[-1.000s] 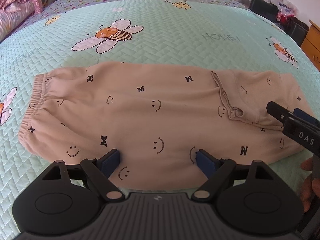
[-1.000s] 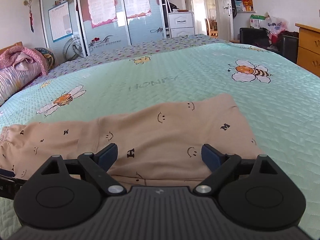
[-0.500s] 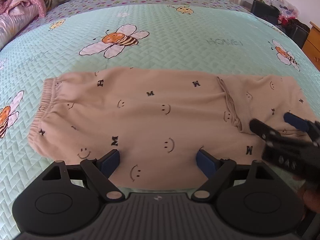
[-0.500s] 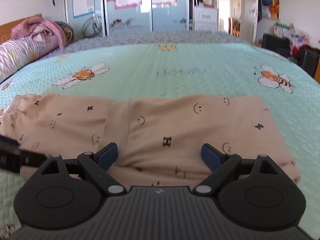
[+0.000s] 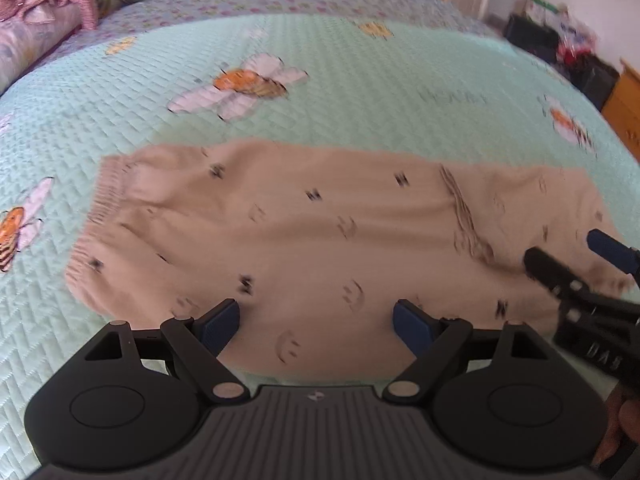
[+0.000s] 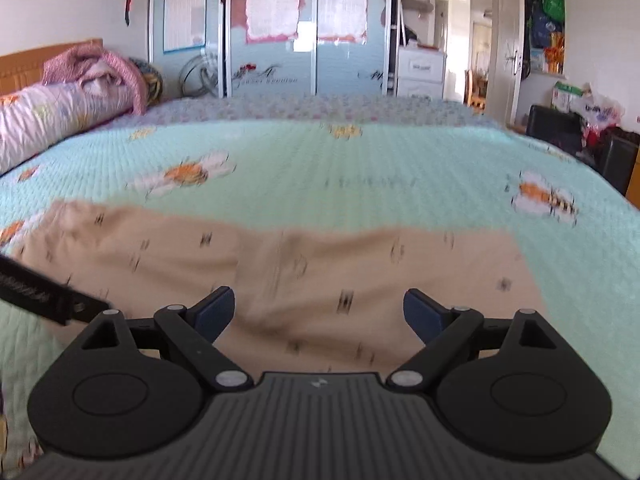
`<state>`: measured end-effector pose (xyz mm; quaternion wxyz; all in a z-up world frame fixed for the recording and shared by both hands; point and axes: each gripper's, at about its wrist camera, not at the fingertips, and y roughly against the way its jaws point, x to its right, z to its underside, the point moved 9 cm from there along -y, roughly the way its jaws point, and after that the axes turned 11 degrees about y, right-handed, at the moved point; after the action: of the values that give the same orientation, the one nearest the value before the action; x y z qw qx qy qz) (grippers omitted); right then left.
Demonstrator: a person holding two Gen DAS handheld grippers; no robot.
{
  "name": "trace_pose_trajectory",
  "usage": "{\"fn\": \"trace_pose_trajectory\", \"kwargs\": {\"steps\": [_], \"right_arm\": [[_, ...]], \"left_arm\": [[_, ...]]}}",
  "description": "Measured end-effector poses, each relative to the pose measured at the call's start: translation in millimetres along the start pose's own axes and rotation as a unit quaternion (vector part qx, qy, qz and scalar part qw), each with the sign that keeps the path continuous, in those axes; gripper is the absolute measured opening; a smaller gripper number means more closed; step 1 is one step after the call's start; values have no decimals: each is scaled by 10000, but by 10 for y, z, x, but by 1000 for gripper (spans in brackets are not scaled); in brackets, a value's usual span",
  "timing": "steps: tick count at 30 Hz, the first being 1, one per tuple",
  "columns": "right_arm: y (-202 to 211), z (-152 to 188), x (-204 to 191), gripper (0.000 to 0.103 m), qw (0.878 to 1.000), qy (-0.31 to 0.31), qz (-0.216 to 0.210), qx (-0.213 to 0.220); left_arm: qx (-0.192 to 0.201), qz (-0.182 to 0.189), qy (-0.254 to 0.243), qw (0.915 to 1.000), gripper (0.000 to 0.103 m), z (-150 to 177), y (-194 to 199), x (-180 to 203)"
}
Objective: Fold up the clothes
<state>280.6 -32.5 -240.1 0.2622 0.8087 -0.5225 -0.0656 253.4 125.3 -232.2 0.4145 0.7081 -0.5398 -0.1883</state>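
Mint-green bee quilt [image 5: 360,92] carries the beige trousers [image 5: 320,220], lying flat with one end folded over. They look soft, light and floppy; edges or corners seem best to pinch. Left gripper [image 5: 316,316] and right gripper [image 6: 319,310] hover spread, holding nothing.

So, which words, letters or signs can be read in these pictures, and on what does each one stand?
"DAS": white letters on the right gripper, seen in the left wrist view.
Word on the bedspread: too blurred to read.
Black letters and smiley faces on the beige trousers: smileys recognisable, letters smeared.
Posters on the wardrobe doors: too small.
Script lettering on the wardrobe glass: unreadable.
Left gripper: no text.
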Motion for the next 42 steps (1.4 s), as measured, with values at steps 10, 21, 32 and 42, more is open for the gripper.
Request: {"fn": "trace_pose_trajectory", "kwargs": {"steps": [10,21,32,42], "right_arm": [[-534,133,231,91,9965,-264,140,-783],[-841,-262,100,92,9967,-220,3,-777],[-292,-121,240,92,9985,-469,211,-162],[-661,-200,268,91,9956,-499,464,-642]], "left_arm": [[-25,-209,355,9991,86,-177,-259,-392],[-132,-149,594,9980,85,-615,-630,-233],[471,344,865,9945,85,-273,6,-472],[354,417,737,9958,85,-95,-30,-471]]}}
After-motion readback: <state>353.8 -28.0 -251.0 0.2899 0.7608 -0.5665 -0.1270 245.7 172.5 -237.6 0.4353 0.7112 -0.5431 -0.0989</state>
